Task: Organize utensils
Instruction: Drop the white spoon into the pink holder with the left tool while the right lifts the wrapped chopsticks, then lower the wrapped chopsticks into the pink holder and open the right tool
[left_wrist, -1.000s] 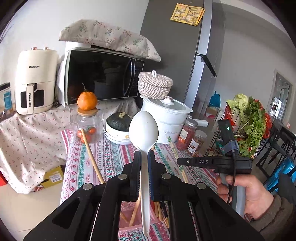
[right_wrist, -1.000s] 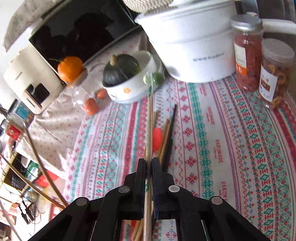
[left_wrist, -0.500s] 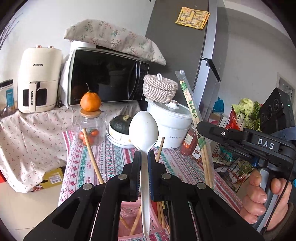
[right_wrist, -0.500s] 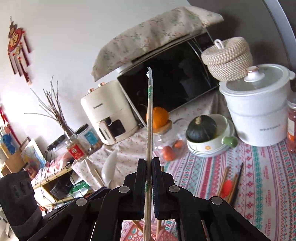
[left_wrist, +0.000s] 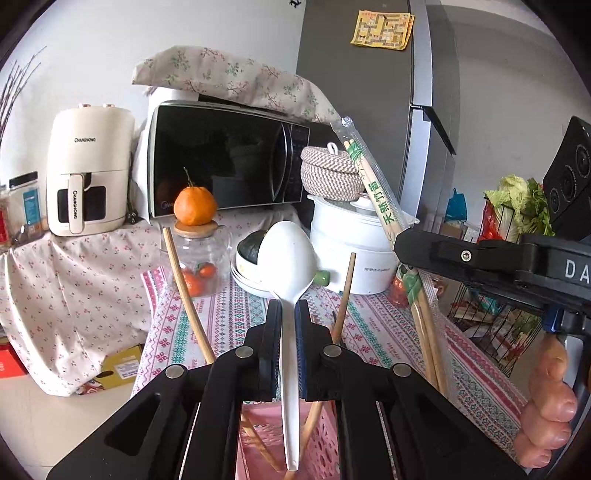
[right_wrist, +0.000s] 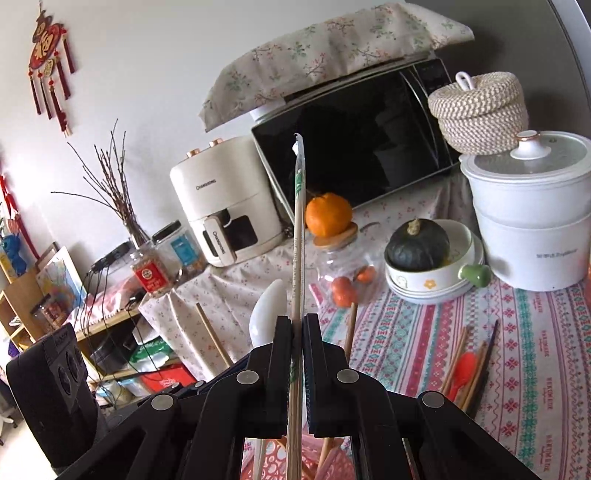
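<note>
My left gripper (left_wrist: 287, 314) is shut on a white plastic spoon (left_wrist: 286, 251), held upright over a pink slotted basket (left_wrist: 325, 443). My right gripper (right_wrist: 297, 325) is shut on wrapped bamboo chopsticks (right_wrist: 298, 229), also upright; in the left wrist view they (left_wrist: 384, 210) rise at the right, their lower end near the basket. Two wooden sticks (left_wrist: 184, 295) (left_wrist: 345, 291) stand in the basket. More chopsticks and an orange spoon (right_wrist: 463, 369) lie on the patterned tablecloth (right_wrist: 517, 350).
Behind stand a white cooker (left_wrist: 354, 251), a bowl with a green squash (right_wrist: 421, 251), a glass jar topped by an orange (left_wrist: 194, 229), a microwave (left_wrist: 229, 158), an air fryer (left_wrist: 88, 173) and a wire vegetable rack (left_wrist: 509, 229) at right.
The right gripper lifted the wrapped chopsticks off the table, swung them upright and brought them close beside the left gripper over the basket. The left gripper kept the spoon nearly still.
</note>
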